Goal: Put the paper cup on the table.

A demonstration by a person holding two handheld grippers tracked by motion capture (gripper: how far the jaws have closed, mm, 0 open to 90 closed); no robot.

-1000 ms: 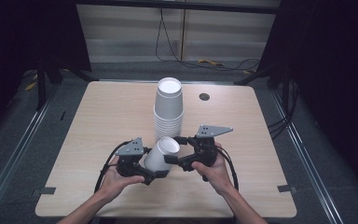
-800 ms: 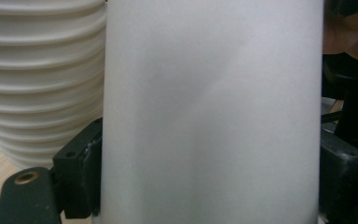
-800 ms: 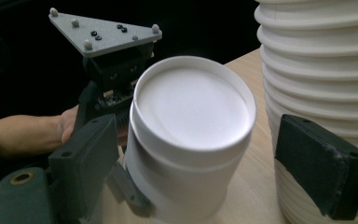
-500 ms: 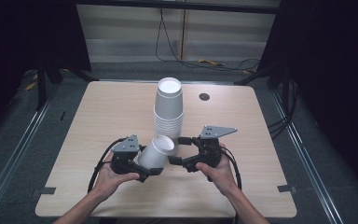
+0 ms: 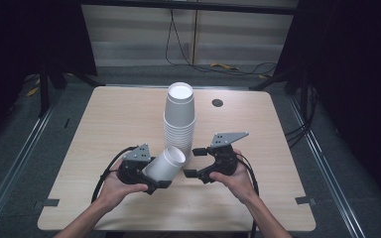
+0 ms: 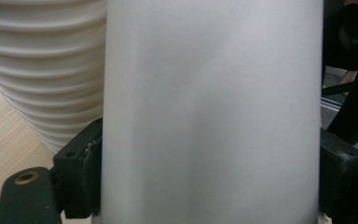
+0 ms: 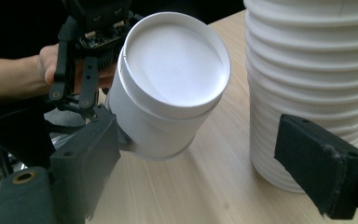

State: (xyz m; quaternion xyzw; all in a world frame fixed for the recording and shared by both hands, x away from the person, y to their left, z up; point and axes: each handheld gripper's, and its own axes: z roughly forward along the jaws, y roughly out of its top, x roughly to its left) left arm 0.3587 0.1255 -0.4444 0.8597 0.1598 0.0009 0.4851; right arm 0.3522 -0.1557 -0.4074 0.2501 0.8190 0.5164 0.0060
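A white paper cup [image 5: 164, 163] lies tilted in my left gripper [image 5: 158, 172], which is shut on its sides just above the table [image 5: 104, 129]. In the left gripper view the cup wall [image 6: 209, 107] sits between the two black jaws, which press on it from both sides. Its closed end [image 7: 175, 65] faces my right gripper [image 7: 200, 163]. That gripper [image 5: 192, 161] is open, a short way right of the cup and not touching it. A tall stack of upturned white cups [image 5: 179, 119] stands just behind both grippers.
The cup stack [image 7: 317, 70] stands close beside the right gripper's outer jaw, and the same stack [image 6: 42, 70] is just behind the held cup. A small dark round hole [image 5: 217, 102] marks the table's far right. The table's left and right sides are bare wood.
The left gripper and its cup have shifted slightly left. The right gripper has eased a little right, so the gap between it and the cup has widened.
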